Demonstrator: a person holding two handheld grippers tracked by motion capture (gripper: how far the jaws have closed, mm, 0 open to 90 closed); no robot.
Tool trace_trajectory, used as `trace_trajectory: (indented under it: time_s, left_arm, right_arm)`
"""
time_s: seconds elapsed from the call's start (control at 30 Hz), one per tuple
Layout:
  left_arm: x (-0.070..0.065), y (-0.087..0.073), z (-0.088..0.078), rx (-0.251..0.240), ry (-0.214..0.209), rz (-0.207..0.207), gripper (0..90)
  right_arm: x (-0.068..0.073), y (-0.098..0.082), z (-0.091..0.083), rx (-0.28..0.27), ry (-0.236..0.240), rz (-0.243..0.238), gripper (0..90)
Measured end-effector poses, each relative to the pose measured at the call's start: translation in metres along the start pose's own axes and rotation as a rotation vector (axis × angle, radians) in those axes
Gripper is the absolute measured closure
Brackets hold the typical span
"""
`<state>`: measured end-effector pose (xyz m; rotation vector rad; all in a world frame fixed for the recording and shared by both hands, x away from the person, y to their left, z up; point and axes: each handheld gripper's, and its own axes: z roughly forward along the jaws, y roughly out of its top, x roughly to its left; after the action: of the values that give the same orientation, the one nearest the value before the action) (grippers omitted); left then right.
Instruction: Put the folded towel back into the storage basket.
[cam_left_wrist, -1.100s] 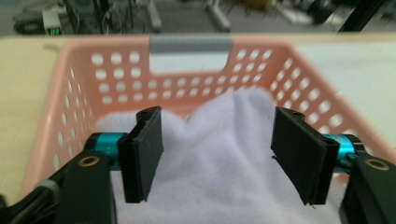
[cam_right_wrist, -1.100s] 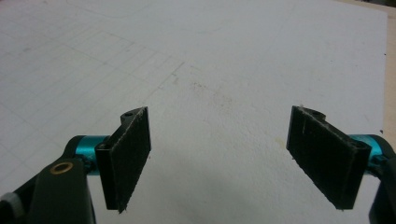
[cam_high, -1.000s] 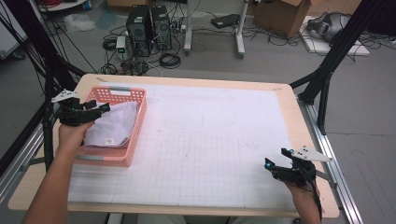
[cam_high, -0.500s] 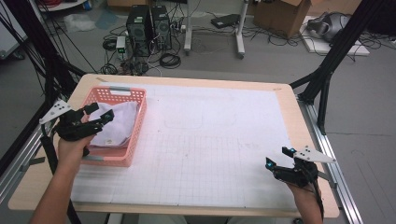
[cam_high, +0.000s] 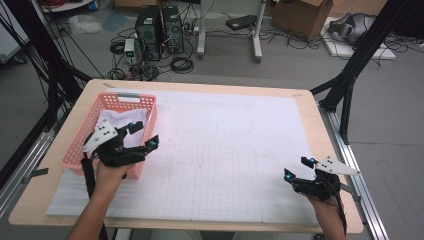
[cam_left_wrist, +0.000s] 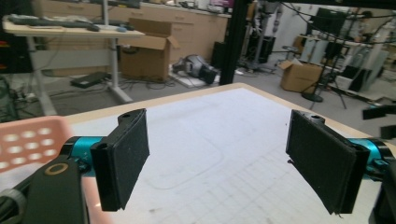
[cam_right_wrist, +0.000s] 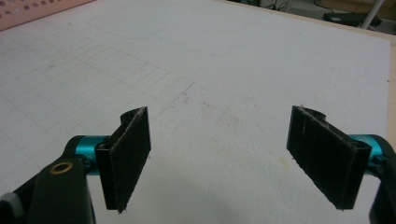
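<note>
Your left gripper (cam_high: 141, 135) has moved since a second ago: it was over the white crumpled cloth (cam_high: 111, 122) inside the pink perforated plastic basket (cam_high: 126, 100), and now sits at the basket's near right corner, above the rim, pointing out toward the grid mat. Its jaws have just been opening and now stand wide with nothing between them. The cloth lies in the basket just behind and left of that gripper, not touched. Your right gripper (cam_high: 299, 168) hasn't shifted: same spot near the worktop's near right edge, jaws wide, empty.

The high view gives you the cloth, both hands and the whole white gridded mat (cam_high: 225, 150) on the light wooden worktop (cam_high: 320, 125). In the left gripper view (cam_left_wrist: 217, 163) you get the black pads spread apart, a slice of pink basket wall (cam_left_wrist: 25, 142) left of the left jaw, bare mat ahead. The right gripper view (cam_right_wrist: 219, 163) shows open pads over stained mat, with the basket edge (cam_right_wrist: 37, 11) far ahead at upper left.
</note>
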<state>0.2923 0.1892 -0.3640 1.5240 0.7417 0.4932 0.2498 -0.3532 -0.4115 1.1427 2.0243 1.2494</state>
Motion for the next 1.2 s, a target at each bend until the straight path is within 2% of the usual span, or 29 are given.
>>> trace_trajectory:
  time_s: [0.1, 0.23, 0.4, 0.6, 0.7, 1.2]
  left_arm:
    - [-0.011, -0.006, 0.011, 0.019, -0.029, 0.009, 21.9]
    - [-0.022, -0.013, 0.022, 0.026, -0.047, -0.001, 22.0]
    - [-0.033, -0.026, 0.027, 0.037, -0.066, 0.004, 22.3]
    - [-0.043, -0.037, 0.035, 0.066, -0.08, 0.026, 22.2]
    - [-0.045, -0.039, 0.037, 0.077, -0.084, 0.038, 22.2]
    - [-0.045, -0.047, 0.041, 0.106, -0.091, 0.032, 22.4]
  right_arm:
    - [0.0, 0.0, 0.001, -0.007, 0.005, 0.001, 20.6]
    - [0.0, 0.001, 0.001, -0.017, 0.008, -0.004, 20.6]
    - [0.001, 0.002, 0.002, -0.028, 0.014, -0.003, 20.5]
    - [0.006, 0.002, 0.003, -0.023, 0.016, -0.024, 20.6]
    - [0.006, 0.002, 0.001, -0.027, 0.01, -0.015, 20.5]
    - [0.005, 0.001, 0.002, -0.017, 0.01, -0.004, 20.5]
